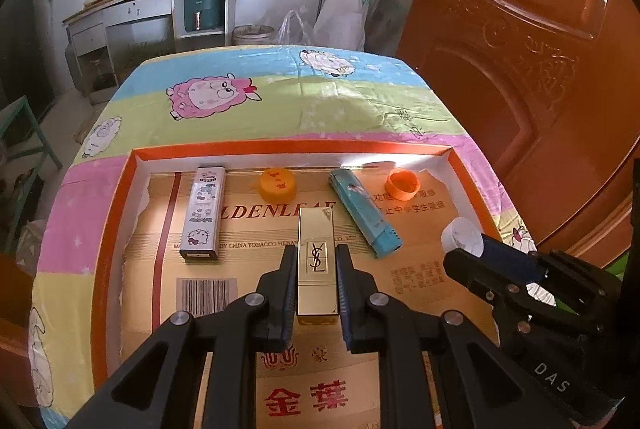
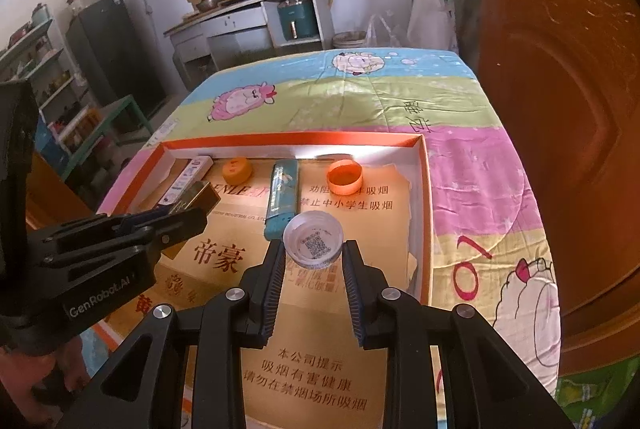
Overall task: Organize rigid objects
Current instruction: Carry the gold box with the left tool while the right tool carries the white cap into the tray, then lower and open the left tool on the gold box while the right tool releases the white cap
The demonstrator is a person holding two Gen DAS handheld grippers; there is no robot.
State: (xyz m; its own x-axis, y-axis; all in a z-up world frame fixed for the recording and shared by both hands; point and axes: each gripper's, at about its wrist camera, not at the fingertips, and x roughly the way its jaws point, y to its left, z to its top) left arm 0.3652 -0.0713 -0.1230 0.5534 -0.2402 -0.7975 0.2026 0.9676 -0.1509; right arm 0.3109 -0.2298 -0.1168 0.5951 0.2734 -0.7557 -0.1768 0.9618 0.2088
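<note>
1. Clamping a gold lipstick case (image 1: pixel 316 261) marked "YSL", the left gripper (image 1: pixel 316 253) fills the lower centre of the left wrist view, its jaws tight on the case's two long sides.
2. Low in the right wrist view, the right gripper (image 2: pixel 313 253) has its jaws closed on a white bottle cap (image 2: pixel 313 239), open side up, with a QR code printed inside.
3. Both grippers hang over a shallow orange-rimmed box (image 1: pixel 280 148) lined with flattened cardboard (image 1: pixel 248 229); its print reads "GOLDENLEAF" in part, "CHINA TOBACCO HENAN" and "金葉".
4. Along the box's far wall, left to right in the left wrist view: a Hello Kitty case (image 1: pixel 204 213), an orange cap (image 1: pixel 278 183) lying top up, a blue lighter (image 1: pixel 364 213) lying at a slant, and an orange cap ring (image 1: pixel 402 183) lying open side up.
5. Under the box, a cartoon-sheep cloth (image 1: pixel 280 93) covers the table.
6. "GenRobot.AI" is printed on the left gripper's body.
</note>
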